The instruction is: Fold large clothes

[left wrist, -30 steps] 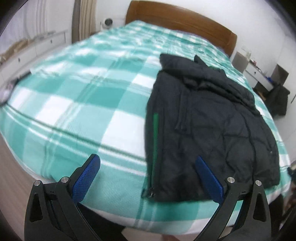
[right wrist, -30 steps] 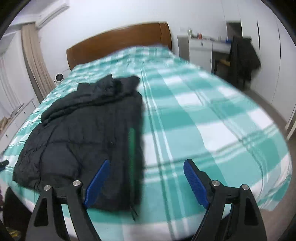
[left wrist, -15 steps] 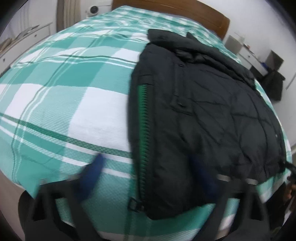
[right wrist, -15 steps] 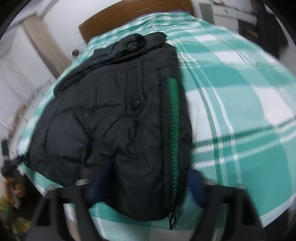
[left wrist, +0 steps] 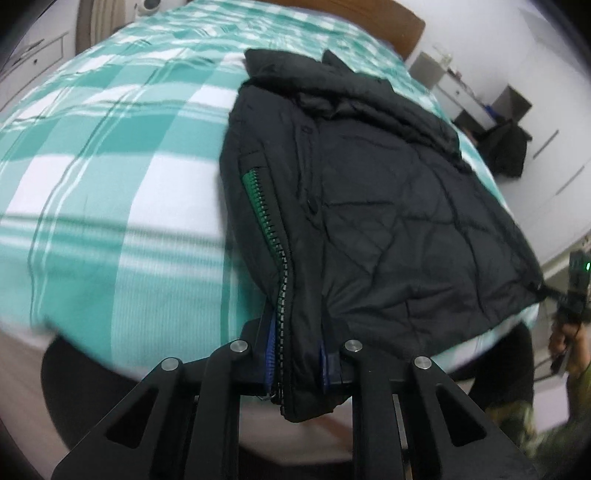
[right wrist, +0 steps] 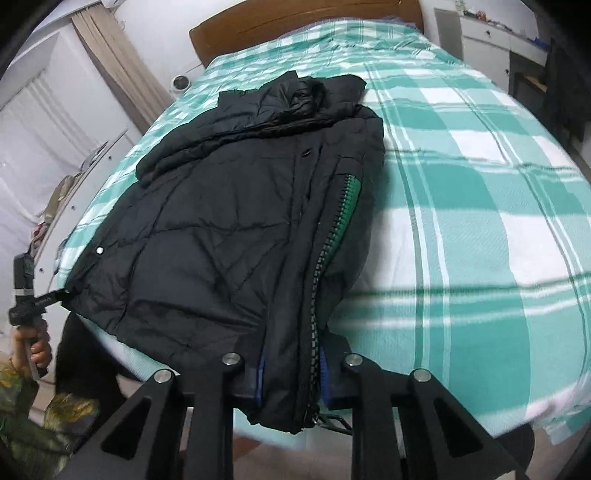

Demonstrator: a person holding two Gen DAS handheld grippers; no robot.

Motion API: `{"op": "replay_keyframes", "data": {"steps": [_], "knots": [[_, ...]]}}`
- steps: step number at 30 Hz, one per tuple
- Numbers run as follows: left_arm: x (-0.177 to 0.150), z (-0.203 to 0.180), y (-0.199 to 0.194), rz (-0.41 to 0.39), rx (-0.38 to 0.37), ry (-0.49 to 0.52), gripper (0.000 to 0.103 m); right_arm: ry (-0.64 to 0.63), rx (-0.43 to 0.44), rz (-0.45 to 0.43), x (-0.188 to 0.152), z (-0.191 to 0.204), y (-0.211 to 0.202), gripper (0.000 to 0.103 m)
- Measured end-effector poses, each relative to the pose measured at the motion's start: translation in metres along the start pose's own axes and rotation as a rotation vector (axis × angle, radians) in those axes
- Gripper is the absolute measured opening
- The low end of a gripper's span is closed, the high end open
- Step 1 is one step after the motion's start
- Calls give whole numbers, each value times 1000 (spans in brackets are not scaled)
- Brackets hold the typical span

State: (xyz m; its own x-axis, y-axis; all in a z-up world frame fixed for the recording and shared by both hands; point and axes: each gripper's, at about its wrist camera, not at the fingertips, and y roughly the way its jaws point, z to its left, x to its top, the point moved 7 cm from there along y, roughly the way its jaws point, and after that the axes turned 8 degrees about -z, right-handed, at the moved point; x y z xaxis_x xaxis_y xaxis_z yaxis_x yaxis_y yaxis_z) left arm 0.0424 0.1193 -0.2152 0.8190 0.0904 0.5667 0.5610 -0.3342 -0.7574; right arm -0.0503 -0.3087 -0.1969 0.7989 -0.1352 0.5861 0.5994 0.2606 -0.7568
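A black quilted jacket (left wrist: 388, 206) with a green-edged zipper lies folded lengthwise on the bed, collar toward the headboard; it also shows in the right wrist view (right wrist: 229, 229). My left gripper (left wrist: 297, 363) is shut on the jacket's hem corner at the zipper edge. My right gripper (right wrist: 291, 376) is shut on the same zipper-edge hem. In the right wrist view the other gripper (right wrist: 40, 299) pinches the far hem corner at the left; in the left wrist view the other gripper (left wrist: 554, 295) pinches the hem corner at the right.
The bed has a green and white checked cover (right wrist: 480, 192) and a wooden headboard (right wrist: 295, 18). White drawers (right wrist: 491, 33) and a dark garment on a chair (left wrist: 506, 147) stand to one side. A curtain (right wrist: 118, 70) and white cabinets line the other side.
Both grippers moved forward from open and clear of the bed to the jacket's bottom hem and closed on it.
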Motion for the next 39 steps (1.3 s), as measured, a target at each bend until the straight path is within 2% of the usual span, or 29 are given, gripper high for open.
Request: {"op": "replay_keyframes", "data": {"steps": [4, 8, 9, 11, 13, 15, 17, 19, 22, 24, 25, 27, 28, 30, 32, 33, 34, 35, 36, 37, 39], "knots": [[-35, -5, -38, 45, -26, -7, 15, 22, 62, 55, -28, 13, -32, 18], [-48, -12, -101, 80, -110, -37, 14, 37, 179, 95, -43, 38, -90, 17], [-43, -14, -118, 63, -128, -48, 14, 57, 218, 86, -38, 43, -103, 17], [-13, -19, -150, -18, -170, -87, 14, 117, 300, 44, -20, 52, -124, 17], [26, -24, -168, -108, -205, -111, 14, 133, 336, -25, 16, 56, -137, 17], [68, -33, -171, -189, -229, -91, 14, 116, 356, -100, 57, 58, -136, 17], [115, -40, -155, -253, -230, -50, 14, 116, 354, -162, 108, 51, -114, 17], [164, -44, -119, -293, -217, -34, 14, 121, 331, -185, 146, 41, -85, 17], [216, -48, -55, -274, -177, -67, 15, 145, 256, -184, 204, 18, -17, 17], [242, -41, -10, -247, -120, -77, 20, 185, 194, -168, 221, 1, 27, 17], [253, -37, 15, -218, -106, -97, 27, 222, 181, -157, 224, -6, 46, 17], [250, -25, 41, -160, -92, -140, 35, 325, 158, -117, 223, -26, 87, 19], [252, -19, 55, -114, -102, -193, 41, 379, 154, -104, 220, -33, 100, 22], [245, -12, 60, -73, -151, -272, 51, 493, 188, -97, 215, -45, 115, 29], [246, -10, 52, -81, -212, -313, 65, 544, 233, -112, 215, -45, 118, 36], [249, -10, 44, -96, -226, -305, 84, 539, 259, -116, 218, -43, 117, 44], [253, -11, 36, -119, -227, -288, 97, 531, 278, -117, 220, -40, 115, 52], [258, -10, 25, -153, -224, -263, 99, 521, 304, -119, 224, -37, 111, 56], [261, -10, 18, -173, -218, -240, 100, 513, 317, -121, 226, -35, 107, 67], [263, -9, 16, -179, -209, -215, 100, 504, 326, -125, 229, -33, 103, 83], [260, -6, 23, -156, -161, -151, 100, 466, 314, -143, 234, -29, 93, 99]]}}
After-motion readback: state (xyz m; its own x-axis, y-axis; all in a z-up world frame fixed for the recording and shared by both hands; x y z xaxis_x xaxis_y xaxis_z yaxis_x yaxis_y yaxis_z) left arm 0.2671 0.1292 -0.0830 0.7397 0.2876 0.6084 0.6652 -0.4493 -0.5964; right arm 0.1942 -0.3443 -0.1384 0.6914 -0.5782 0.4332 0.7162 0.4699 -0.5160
